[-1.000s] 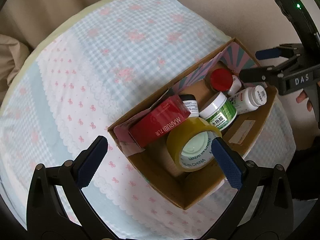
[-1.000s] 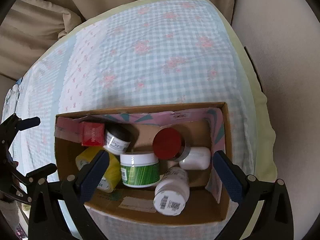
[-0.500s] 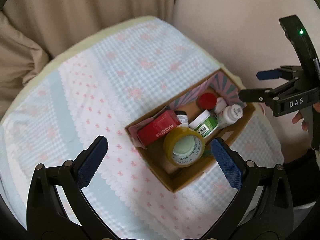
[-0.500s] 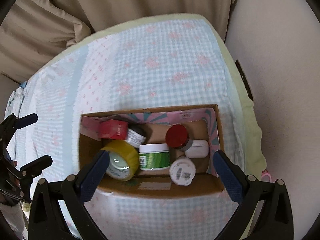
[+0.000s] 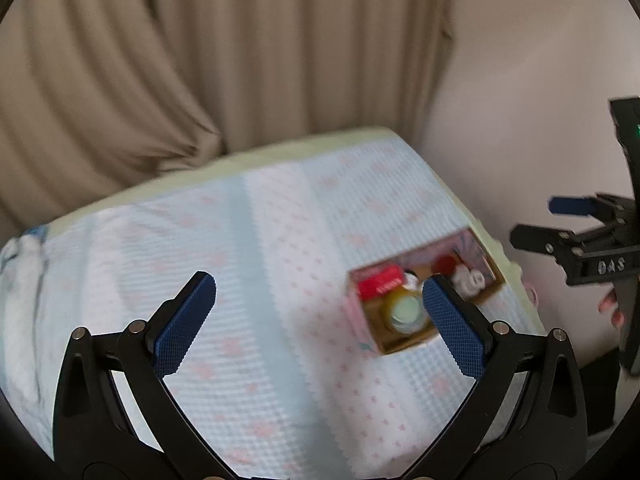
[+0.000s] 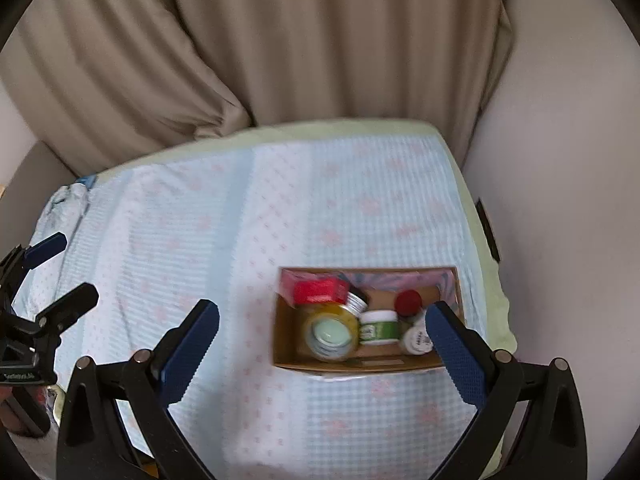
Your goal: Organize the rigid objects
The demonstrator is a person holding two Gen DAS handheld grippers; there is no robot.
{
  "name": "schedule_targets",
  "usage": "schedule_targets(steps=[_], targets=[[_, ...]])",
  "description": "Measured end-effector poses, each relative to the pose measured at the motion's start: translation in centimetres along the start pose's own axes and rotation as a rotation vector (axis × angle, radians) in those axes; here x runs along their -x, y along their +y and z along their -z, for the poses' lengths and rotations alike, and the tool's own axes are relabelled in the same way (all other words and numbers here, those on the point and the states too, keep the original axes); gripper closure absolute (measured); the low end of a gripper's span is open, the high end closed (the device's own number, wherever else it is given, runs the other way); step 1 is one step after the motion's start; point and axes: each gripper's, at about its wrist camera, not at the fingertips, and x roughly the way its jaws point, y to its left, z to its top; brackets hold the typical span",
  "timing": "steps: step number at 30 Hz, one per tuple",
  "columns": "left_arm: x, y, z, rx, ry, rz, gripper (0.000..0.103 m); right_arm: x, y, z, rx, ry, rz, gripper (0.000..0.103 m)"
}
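A cardboard box (image 6: 288,354) (image 5: 400,346) sits on a blue and pink patterned cloth (image 6: 224,240). Inside it are a red carton (image 6: 320,291), a yellow tape roll (image 6: 331,333), a green-labelled white jar (image 6: 379,327), a red-capped jar (image 6: 408,303) and a white bottle (image 6: 416,340). My right gripper (image 6: 322,344) is open and empty, high above and in front of the box. My left gripper (image 5: 320,322) is open and empty, well back from the box, and also shows in the right wrist view (image 6: 60,270). The right gripper also shows in the left wrist view (image 5: 548,220).
Beige curtains (image 6: 280,48) hang behind the cloth-covered surface. A pale wall (image 6: 568,160) stands to the right. The cloth's pale green border (image 6: 492,280) marks the right edge, close to the box.
Both grippers have pulled up and back from the box, which now looks much smaller. Both stay open and empty. The box contents have not moved.
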Motion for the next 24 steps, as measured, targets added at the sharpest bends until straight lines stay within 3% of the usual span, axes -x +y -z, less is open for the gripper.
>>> schedule_targets(steps=[3,10,18,24], targets=[[4.4,2.1,0.8,0.055,-0.071,-0.074,0.0,3.6,3.5,0.4,0.034,-0.06,0.005,0.0],[12.2,5.3,3.6,0.173,-0.195,-0.173,0.0,9.3,9.0,2.5,0.075,-0.206,0.016,0.0],[14.0,6.2,6.3,0.214,-0.208,-0.186,0.0,10.6,11.5,5.8,0.055,-0.246,0.051,0.0],[13.9,5.8,6.6,0.192,-0.217,-0.21,0.0,10.7,11.8,6.4,0.033,-0.245,0.068,0.0]])
